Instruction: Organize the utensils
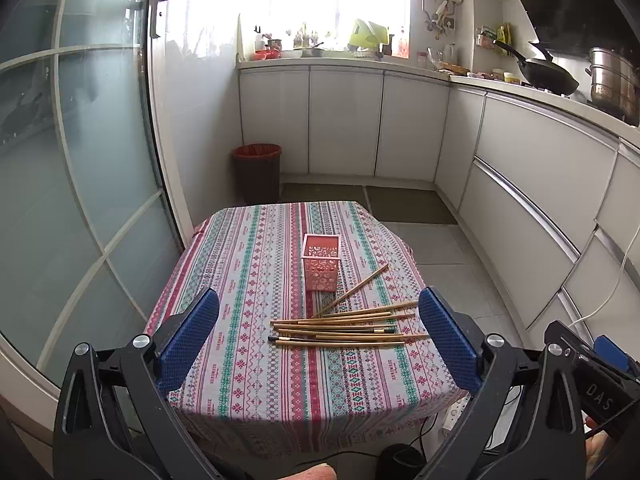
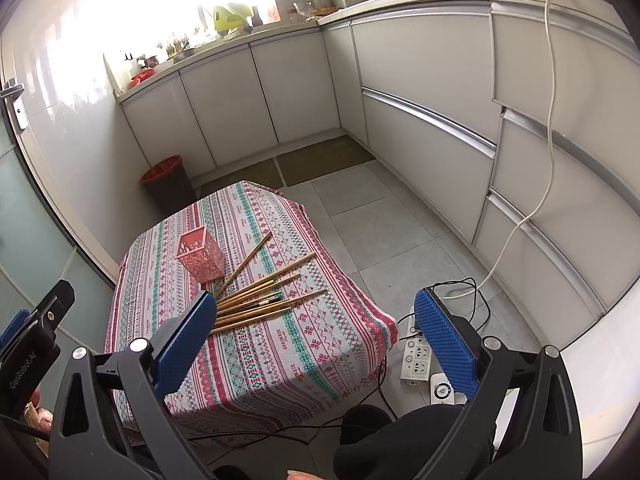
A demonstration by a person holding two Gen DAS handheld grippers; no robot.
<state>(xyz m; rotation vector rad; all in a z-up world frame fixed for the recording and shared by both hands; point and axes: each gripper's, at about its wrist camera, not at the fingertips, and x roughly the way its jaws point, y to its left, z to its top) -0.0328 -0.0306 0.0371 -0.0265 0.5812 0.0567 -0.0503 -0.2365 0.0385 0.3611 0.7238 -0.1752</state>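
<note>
Wooden chopsticks (image 1: pixel 344 330) lie flat in a loose fan (one stray angled apart) at five o'clock from the upright, empty pink perforated holder (image 1: pixel 321 262), on the striped cloth.

The left gripper (image 1: pixel 318 332) is held above the near edge of the bench, its jaws spread wide apart with nothing between the blue pads (image 1: pixel 190 336). The right gripper (image 2: pixel 316 330) hangs off the bench's near right corner, jaws likewise spread wide and empty, one blue pad (image 2: pixel 184 340) over the bench and the other out past its right edge. Each gripper shows at the edge of the other's view, side by side and apart.
</note>
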